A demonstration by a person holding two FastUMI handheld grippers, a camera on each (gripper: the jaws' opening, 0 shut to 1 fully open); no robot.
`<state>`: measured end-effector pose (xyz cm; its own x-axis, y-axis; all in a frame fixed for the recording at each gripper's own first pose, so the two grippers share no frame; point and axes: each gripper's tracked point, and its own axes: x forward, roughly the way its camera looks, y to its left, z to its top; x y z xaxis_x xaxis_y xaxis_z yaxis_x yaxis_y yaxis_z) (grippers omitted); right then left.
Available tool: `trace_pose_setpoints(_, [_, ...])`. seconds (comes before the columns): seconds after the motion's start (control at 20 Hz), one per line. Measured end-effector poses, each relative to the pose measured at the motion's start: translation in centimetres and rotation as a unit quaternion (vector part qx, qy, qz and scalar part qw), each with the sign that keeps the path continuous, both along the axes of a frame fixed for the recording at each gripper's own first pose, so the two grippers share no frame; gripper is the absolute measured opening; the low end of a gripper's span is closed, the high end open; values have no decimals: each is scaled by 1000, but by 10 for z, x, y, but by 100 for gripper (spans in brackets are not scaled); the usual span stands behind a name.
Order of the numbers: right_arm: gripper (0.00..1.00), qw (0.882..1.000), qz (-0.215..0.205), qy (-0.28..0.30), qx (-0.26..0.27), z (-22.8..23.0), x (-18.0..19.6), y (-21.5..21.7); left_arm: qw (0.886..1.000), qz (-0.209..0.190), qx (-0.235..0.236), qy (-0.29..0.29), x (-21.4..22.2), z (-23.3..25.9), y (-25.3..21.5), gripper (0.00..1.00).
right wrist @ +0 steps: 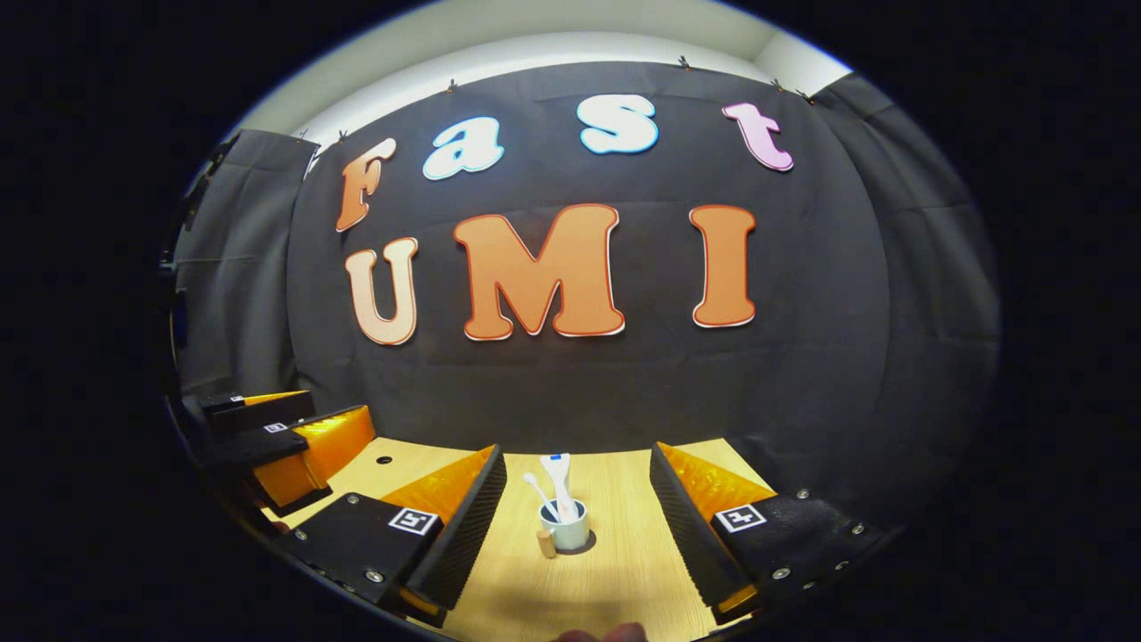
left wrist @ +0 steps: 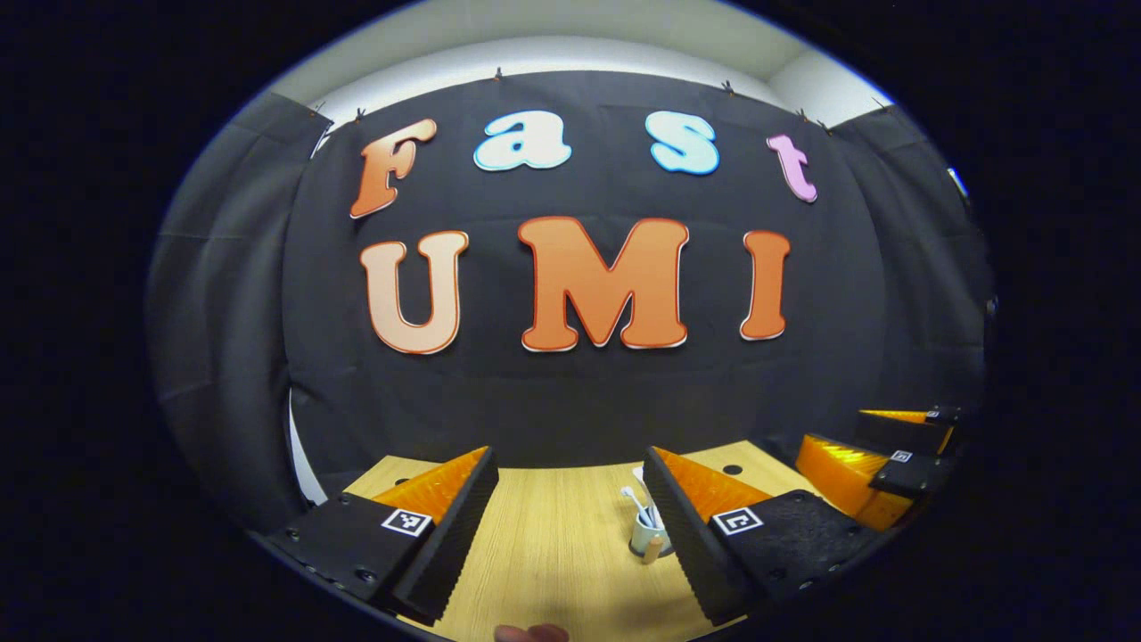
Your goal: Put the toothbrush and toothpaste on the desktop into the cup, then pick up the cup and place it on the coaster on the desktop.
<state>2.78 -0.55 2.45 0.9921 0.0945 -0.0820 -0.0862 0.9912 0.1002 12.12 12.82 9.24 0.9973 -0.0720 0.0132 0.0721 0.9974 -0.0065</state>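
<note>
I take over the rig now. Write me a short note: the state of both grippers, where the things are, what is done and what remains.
Left gripper: jaws open, holding nothing, above the desk.
Right gripper: jaws open, holding nothing, facing the cup.
Toothbrush and toothpaste stand in the cup on the desk.
Done: both items are in the cup.
Left: I cannot tell whether a coaster lies under the cup; check, and move the cup onto it if needed.
</note>
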Motion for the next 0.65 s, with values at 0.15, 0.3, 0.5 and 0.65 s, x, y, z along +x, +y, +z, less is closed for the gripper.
trace_pose_setpoints(0.15, [97,1000,8,-10,-12,5,-7,14,1000,11,0,-9,-4,-2,4,98])
trace_pose_setpoints(0.3, [97,1000,12,-22,-13,12,-10,23,1000,22,-14,-8,-5,-4,8,98])
trace_pose_setpoints(0.5, [97,999,7,-34,-16,19,-7,23,1000,23,-12,-14,-6,2,12,99])
trace_pose_setpoints(0.65, [97,999,-1,-30,-10,18,-4,20,1000,20,-11,-9,-8,-1,6,98])
